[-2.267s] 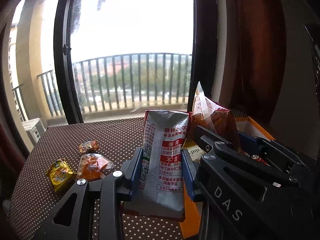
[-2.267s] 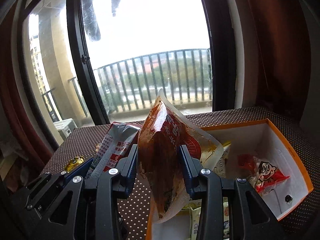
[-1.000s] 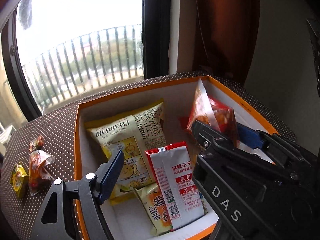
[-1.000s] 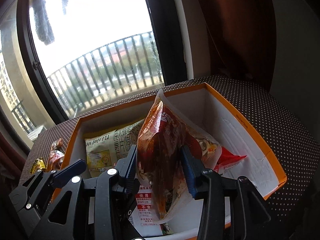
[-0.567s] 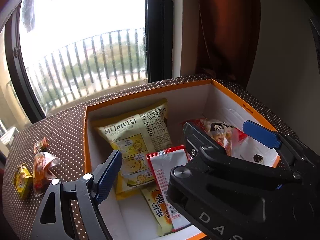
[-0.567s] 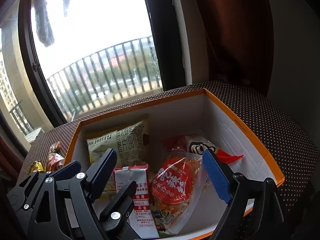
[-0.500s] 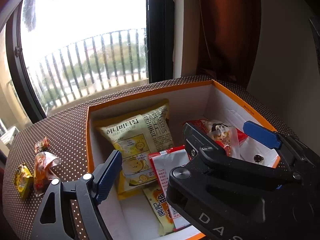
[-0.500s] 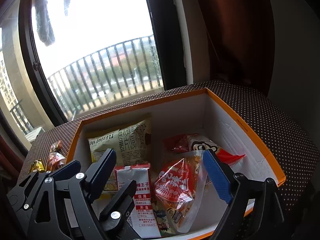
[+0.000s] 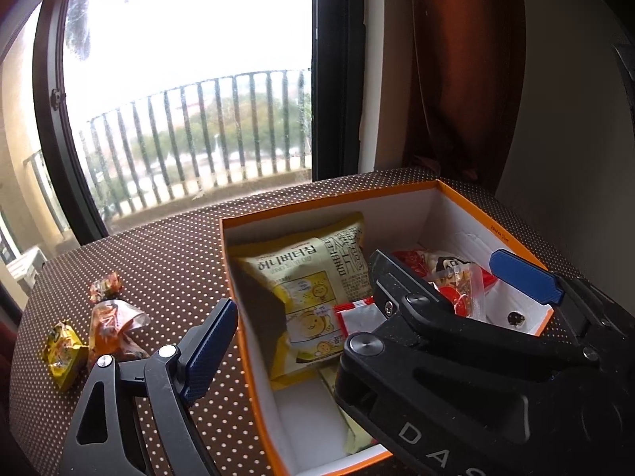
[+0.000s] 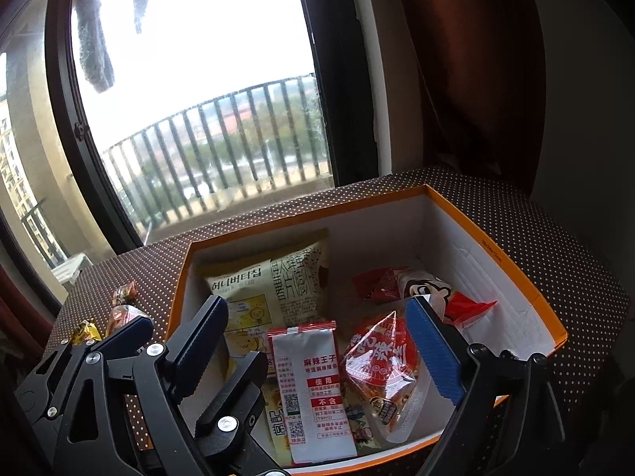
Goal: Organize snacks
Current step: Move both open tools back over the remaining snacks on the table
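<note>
An orange box [image 10: 512, 273] with white walls stands on the dotted table and holds a yellow chip bag [image 10: 262, 289], a grey-and-red packet [image 10: 313, 384], a clear bag of red snacks [image 10: 385, 365] and a red candy bag [image 10: 424, 289]. My right gripper [image 10: 321, 353] is open and empty above the box's front. My left gripper [image 9: 293, 345] is open and empty over the box's left wall [image 9: 234, 301]; its right finger is hidden behind the right gripper's body. Three small snacks lie on the table left of the box: a yellow one [image 9: 63, 353], an orange bag [image 9: 115, 333] and a small candy [image 9: 105, 285].
The brown dotted table [image 9: 166, 254] runs back to a large window with a balcony railing [image 9: 206, 142]. A dark red curtain [image 9: 456, 67] hangs at the back right. The table edge curves on the left.
Both grippers have let go of their packets, which now lie in the box. Both jaws stand wide open and have drawn back and a little left.
</note>
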Available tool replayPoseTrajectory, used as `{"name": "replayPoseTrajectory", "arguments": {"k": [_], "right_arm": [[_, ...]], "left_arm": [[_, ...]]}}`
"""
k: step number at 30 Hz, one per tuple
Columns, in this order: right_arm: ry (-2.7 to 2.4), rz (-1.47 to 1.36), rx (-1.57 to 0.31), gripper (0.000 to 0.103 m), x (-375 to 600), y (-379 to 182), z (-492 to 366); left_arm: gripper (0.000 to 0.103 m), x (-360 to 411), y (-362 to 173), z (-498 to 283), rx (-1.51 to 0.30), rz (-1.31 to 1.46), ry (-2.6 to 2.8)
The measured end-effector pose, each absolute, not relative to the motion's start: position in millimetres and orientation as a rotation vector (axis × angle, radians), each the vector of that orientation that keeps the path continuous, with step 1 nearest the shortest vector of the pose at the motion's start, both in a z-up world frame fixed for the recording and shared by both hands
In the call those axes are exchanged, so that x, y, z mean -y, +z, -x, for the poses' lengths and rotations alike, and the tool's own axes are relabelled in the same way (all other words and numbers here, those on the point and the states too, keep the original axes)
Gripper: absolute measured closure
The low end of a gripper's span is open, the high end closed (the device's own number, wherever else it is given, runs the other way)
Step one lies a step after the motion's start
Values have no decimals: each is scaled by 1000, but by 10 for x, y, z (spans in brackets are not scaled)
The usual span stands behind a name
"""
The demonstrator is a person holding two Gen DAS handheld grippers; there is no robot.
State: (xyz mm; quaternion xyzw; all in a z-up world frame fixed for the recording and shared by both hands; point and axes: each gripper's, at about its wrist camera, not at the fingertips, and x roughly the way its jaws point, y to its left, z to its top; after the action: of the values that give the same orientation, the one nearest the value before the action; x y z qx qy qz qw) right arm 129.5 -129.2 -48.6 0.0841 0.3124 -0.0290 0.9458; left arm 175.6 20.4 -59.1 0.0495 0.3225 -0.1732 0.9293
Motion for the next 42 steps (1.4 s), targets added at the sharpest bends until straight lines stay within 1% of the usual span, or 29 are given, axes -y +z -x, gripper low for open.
{"name": "replayPoseTrajectory", "arguments": {"k": [7, 12, 13, 15, 24, 42], "right_arm": [[-52, -146, -611, 10, 1065, -372, -1224], [-50, -121, -590, 10, 892, -293, -1177], [-53, -114, -588, 10, 853, -280, -1168], [-58, -100, -583, 5, 774, -261, -1149], [-1, -44, -567, 3, 363, -237, -1113], [214, 25, -615, 3, -470, -489, -1243]], "left_arm": [[15, -421, -469, -1674, -630, -81, -341], [10, -589, -391, -1611, -594, -76, -313], [10, -625, -383, -1599, -588, -73, -308], [8, -707, -368, -1564, -577, -63, -298], [5, -1114, -350, -1461, -537, -40, -204], [3, -1881, -588, -1430, -597, 0, -77]]}}
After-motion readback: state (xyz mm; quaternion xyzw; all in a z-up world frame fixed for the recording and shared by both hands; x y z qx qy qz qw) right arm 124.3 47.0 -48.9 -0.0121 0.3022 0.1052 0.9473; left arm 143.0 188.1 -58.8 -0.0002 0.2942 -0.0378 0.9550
